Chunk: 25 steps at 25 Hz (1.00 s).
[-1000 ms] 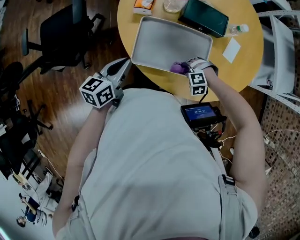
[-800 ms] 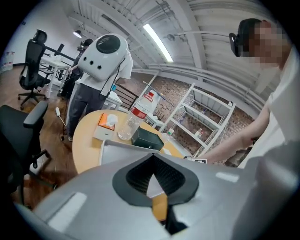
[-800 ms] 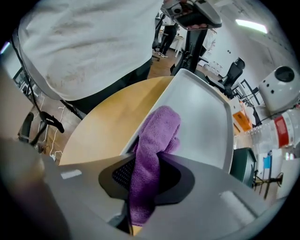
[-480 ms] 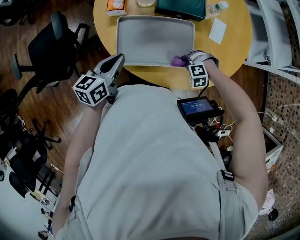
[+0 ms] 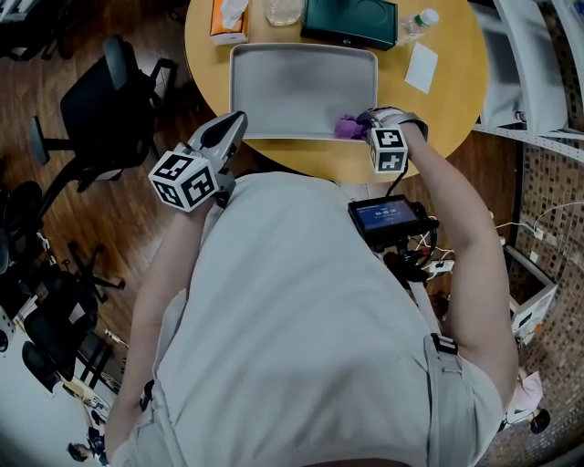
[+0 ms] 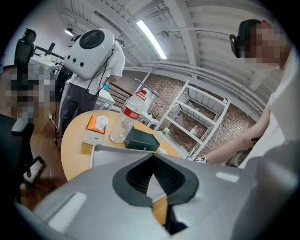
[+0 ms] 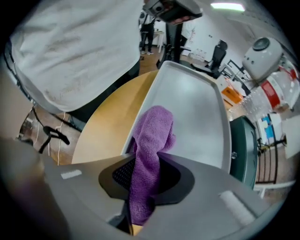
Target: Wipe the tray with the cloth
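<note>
Cloth [image 5: 345, 127], clamped in the right gripper [image 5: 363, 121], touched the near right corner of the tray [image 5: 292, 87]; left gripper [image 5: 230, 130], jaws together and empty, hovered farther off.

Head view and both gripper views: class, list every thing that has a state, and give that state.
Tray, flat on table, bare except cloth at its edge.
Cloth, clamped, free end on tray.
Right gripper, shut on cloth.
Left gripper, shut, empty.
Green box, closed.
Small bottle, capped, lying down.
</note>
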Each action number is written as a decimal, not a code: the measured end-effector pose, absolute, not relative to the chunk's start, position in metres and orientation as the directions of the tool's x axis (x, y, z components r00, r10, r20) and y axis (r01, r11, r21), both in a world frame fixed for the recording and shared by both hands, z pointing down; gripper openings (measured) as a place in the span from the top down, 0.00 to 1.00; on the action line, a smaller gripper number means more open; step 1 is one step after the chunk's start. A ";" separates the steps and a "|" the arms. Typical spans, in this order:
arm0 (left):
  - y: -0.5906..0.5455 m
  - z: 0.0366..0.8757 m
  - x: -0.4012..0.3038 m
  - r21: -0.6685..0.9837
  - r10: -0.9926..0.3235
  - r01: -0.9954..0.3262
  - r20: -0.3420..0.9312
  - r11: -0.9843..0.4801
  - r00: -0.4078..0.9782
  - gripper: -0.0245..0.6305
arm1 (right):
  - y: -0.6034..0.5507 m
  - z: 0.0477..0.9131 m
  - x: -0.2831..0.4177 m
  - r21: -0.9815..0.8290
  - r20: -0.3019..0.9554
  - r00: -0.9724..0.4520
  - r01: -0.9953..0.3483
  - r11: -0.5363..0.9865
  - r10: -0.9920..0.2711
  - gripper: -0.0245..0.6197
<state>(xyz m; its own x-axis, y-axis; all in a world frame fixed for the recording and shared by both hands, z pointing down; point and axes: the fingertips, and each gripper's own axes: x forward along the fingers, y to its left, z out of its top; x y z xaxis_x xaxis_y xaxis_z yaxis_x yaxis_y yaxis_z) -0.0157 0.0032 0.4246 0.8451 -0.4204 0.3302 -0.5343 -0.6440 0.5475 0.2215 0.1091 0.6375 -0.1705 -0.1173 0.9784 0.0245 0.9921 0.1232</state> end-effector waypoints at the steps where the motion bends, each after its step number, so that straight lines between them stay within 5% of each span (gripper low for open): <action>1: 0.000 0.426 -0.014 0.547 -0.417 -0.531 0.330 -0.647 0.847 0.96 | 0.100 0.631 0.220 0.129 0.970 -0.203 -0.042 0.991 -0.135 0.85; 13: -0.031 0.411 0.013 0.503 -0.382 -0.476 0.284 -0.722 0.879 0.96 | 0.008 0.475 0.204 0.081 0.690 -0.532 -0.618 0.782 -0.491 0.85; 19: -0.049 0.410 0.018 0.448 -0.358 -0.461 0.298 -0.766 0.885 0.96 | 0.003 0.425 0.206 -0.012 0.523 -0.611 -0.702 0.712 -0.594 0.85; 25: -0.053 0.411 0.028 0.446 -0.351 -0.450 0.289 -0.774 0.891 0.96 | 0.008 0.421 0.207 -0.047 0.488 -0.624 -0.718 0.695 -0.611 0.85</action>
<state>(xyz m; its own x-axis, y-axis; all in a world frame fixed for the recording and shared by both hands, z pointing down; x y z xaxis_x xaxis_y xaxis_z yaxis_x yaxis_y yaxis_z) 0.0279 -0.0525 0.4112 0.8906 -0.3512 0.2890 -0.4499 -0.7737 0.4461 0.2068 0.0077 0.4206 -0.6237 -0.6108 0.4877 -0.7175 0.6950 -0.0472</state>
